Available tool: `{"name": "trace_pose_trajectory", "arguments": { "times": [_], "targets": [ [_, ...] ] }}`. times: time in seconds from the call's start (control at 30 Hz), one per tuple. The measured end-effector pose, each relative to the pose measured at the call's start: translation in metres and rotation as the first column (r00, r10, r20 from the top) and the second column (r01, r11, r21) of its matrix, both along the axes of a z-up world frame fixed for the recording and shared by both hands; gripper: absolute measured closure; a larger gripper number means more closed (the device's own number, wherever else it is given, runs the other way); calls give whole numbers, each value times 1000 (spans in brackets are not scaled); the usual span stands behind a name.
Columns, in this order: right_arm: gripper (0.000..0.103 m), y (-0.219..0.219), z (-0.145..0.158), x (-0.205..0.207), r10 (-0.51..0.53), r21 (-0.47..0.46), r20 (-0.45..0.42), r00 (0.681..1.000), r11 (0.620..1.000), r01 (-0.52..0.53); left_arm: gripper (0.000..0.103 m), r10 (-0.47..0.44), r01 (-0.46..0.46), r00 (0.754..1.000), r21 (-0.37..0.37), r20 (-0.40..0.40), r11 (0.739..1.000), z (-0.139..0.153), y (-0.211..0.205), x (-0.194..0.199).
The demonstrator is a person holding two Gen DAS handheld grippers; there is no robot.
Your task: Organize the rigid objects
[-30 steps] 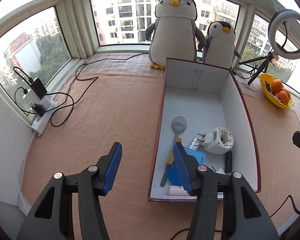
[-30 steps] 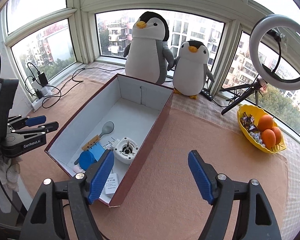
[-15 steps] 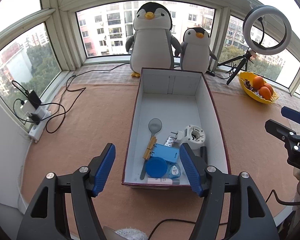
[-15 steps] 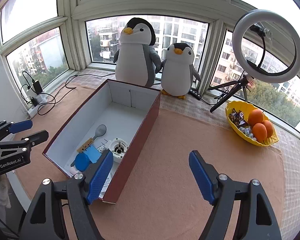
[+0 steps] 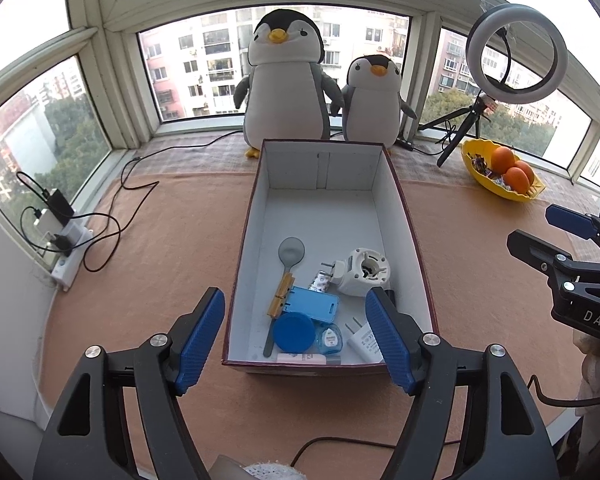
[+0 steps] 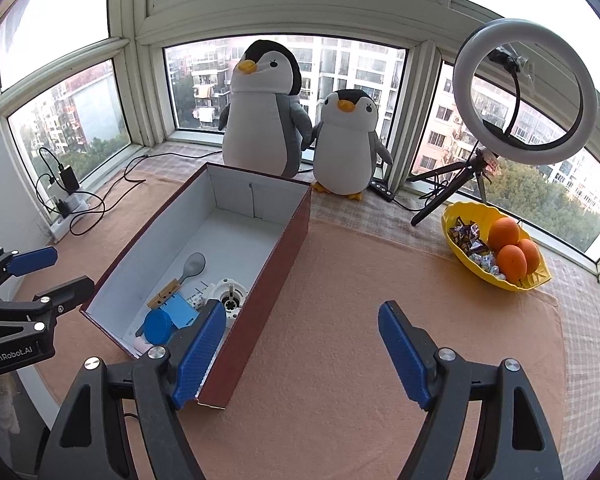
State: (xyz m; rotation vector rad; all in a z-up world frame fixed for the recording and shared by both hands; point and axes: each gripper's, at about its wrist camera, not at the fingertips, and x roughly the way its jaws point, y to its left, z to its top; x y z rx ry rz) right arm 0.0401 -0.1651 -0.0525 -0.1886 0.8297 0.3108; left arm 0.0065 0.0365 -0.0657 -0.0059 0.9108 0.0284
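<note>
A long box (image 5: 404, 216) with white inside and dark red outside lies open on the tan cloth. At its near end lie a grey spoon (image 5: 292, 252), a wooden clip (image 5: 282, 294), a white plug-in device (image 5: 362, 272), a blue card case (image 5: 314, 306), a blue round lid (image 5: 294, 332), a small floss case (image 5: 329, 337), a white charger (image 5: 362, 338) and a pink tube (image 5: 302, 357). My left gripper (image 5: 294, 296) hangs open above the box's near end, holding nothing. To the right of the box (image 6: 276, 264), my right gripper (image 6: 302, 308) is open and empty over the cloth.
Two plush penguins (image 5: 288, 88) stand behind the box at the window. A ring light on a tripod (image 6: 524, 92) and a yellow bowl of oranges (image 6: 496, 252) sit at the back right. A power strip with cables (image 5: 66, 248) lies far left. The table edge runs close below.
My left gripper has drawn back and swung so the box sits centred between its fingers, and its jaws have widened. The right gripper has barely shifted.
</note>
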Motion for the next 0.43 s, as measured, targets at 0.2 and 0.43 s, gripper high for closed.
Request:
{"name": "trace_pose_trajectory", "arguments": {
  "times": [0.2, 0.43],
  "targets": [
    [28, -2, -1, 0, -3, 2, -2, 1000, 1000, 3, 25, -4, 4, 1000, -9, -4, 1000, 0, -2, 0],
    [28, -4, -2, 0, -12, 5, -8, 1000, 1000, 12, 25, -12, 12, 1000, 0, -4, 1000, -2, -4, 1]
  ]
}}
